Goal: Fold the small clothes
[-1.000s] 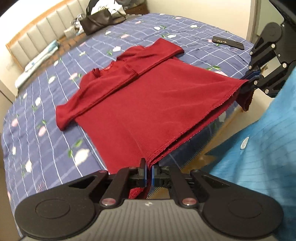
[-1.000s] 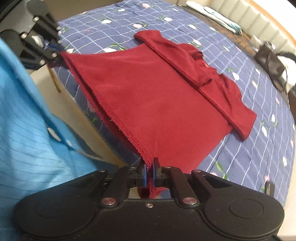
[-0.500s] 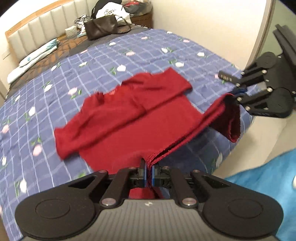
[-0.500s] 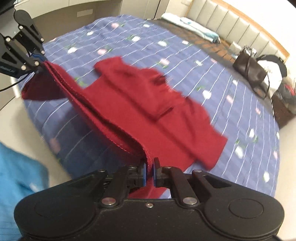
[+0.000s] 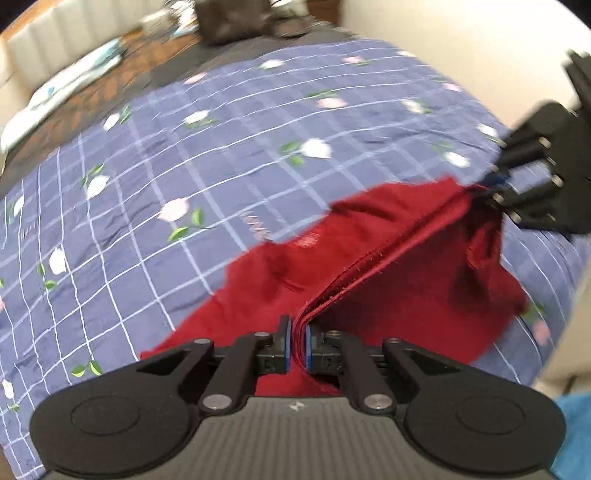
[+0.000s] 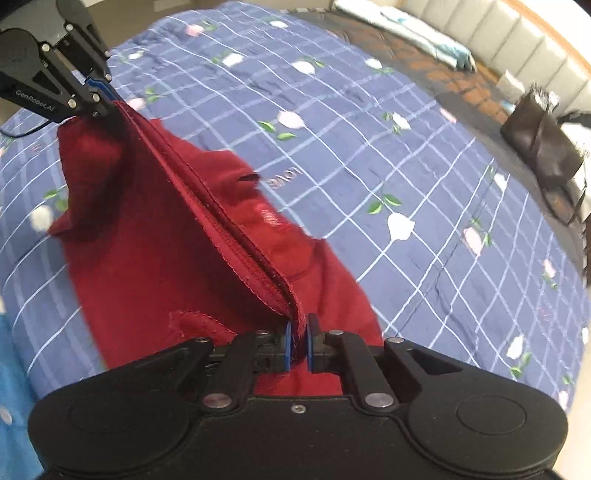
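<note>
A dark red top (image 5: 413, 295) (image 6: 155, 258) lies bunched on the blue checked bedspread (image 5: 184, 166) (image 6: 369, 129). Its hem is stretched taut above the cloth between my two grippers. My left gripper (image 5: 297, 345) is shut on one hem corner, and it shows at the upper left of the right wrist view (image 6: 101, 98). My right gripper (image 6: 298, 345) is shut on the other hem corner, and it appears at the right edge of the left wrist view (image 5: 496, 190). The collar and sleeves lie under the lifted hem, partly hidden.
A dark handbag (image 6: 543, 144) (image 5: 232, 18) sits near the padded headboard (image 6: 498, 37). A pale folded cloth (image 5: 70, 81) lies on the brown sheet by it. Blue clothing of a person (image 6: 11, 369) shows at the bed's near edge. A wall (image 5: 461, 44) borders the bed.
Both grippers have carried the hem forward over the top toward its collar, so the garment's lower half now folds over the upper half. The views swung deeper across the bed.
</note>
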### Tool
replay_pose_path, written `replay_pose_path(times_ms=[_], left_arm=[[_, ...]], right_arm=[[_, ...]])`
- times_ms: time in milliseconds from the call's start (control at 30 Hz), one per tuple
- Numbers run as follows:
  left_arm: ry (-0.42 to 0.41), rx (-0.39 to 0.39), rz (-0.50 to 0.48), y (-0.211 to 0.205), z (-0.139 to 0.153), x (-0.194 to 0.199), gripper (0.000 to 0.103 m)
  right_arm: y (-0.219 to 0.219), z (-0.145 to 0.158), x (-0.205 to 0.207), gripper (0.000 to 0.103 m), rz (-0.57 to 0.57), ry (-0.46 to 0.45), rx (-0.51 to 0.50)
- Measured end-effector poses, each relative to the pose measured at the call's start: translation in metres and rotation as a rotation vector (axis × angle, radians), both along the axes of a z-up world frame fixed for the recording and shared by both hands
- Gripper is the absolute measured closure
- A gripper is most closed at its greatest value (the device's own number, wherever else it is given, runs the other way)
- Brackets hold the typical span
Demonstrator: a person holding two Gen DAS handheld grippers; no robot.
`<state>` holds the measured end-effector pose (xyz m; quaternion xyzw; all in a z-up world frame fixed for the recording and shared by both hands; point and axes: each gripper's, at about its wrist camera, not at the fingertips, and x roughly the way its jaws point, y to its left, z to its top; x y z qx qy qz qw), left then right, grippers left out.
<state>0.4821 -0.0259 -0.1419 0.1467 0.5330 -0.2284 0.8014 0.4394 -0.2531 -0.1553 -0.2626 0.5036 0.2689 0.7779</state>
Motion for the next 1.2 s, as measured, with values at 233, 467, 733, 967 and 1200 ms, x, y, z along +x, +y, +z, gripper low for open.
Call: replay_pose_path(times_ms=[233,467,733,967,1200], left_arm=[[0.085,-0.03,0.152,0.02,-0.045,0.062,0.078],[0.095,-0.083,0.293,0.045,-0.063,0.059,0.024],[0.066,-0.145,0.43,0.051,-0.071,0.006,0.006],[0.056,0.059,0.298,0.007,-0.102,-0.026,0.008],[-0.018,0.192,0.293,0.001,-0.11,-0.021,0.066]], right_arm=[[-0.003,-0.039,0.065,0.092,-0.136,0.095,0.054],[-0.025,-0.053,0.069,0.045,-0.286,0.076,0.129],[-0.016,-0.064,-0.003,0.015,-0.298,-0.033,0.121],[0.019,-0.101,-0.051,0.015,-0.242,-0.023,-0.002],[0.022,-0.108,-0.042,0.061,-0.258,-0.086,-0.033]])
